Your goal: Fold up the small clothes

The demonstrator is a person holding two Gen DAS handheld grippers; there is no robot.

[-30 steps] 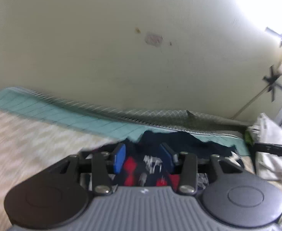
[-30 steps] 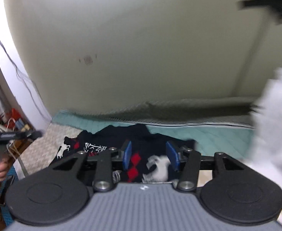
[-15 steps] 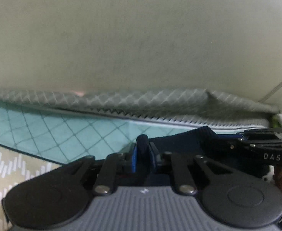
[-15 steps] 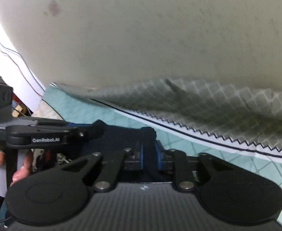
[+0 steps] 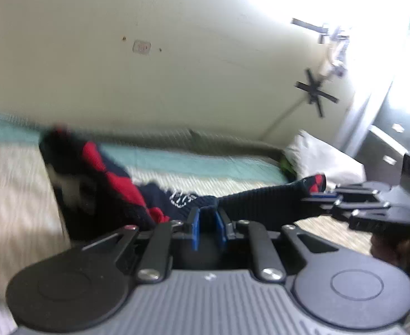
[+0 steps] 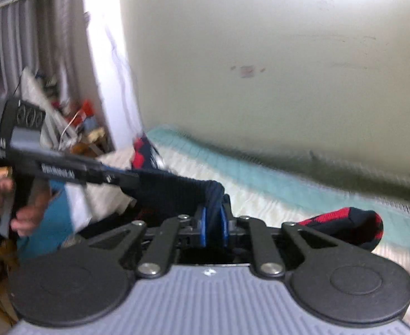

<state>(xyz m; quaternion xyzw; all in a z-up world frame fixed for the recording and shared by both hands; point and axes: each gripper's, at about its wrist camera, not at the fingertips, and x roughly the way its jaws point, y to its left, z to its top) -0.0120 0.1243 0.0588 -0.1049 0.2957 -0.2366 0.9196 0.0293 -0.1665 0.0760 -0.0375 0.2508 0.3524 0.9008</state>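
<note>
- Navy knit with red diamonds and a white print: that is the small garment (image 5: 177,198), stretched in the air above the bed (image 5: 193,164) between two hand-held tools.
- Left gripper (image 5: 207,227) is clenched on a navy edge of the cloth; its blue pads pinch the fabric between them.
- Right gripper (image 6: 213,224) is likewise clamped on a navy fold, and its jaws have just been closing onto that cloth.
- My reading of the step: both corners are taken and the piece is being carried over for a fold, with blur across both views suggesting quick motion.
- Next, I judge, both hands must bring the held edge down onto the rest of the garment evenly, keeping it taut so it lands flat, and only then let go.
- Only the left wrist view shows the white pillow (image 5: 325,159) at the far end of the bed and a long red-patterned part trailing towards the bed on the left.
- Only the right wrist view shows a red and dark end (image 6: 353,229) hanging at the right, the person's hand (image 6: 23,209) on the other tool's handle, and clutter by the curtain.
</note>
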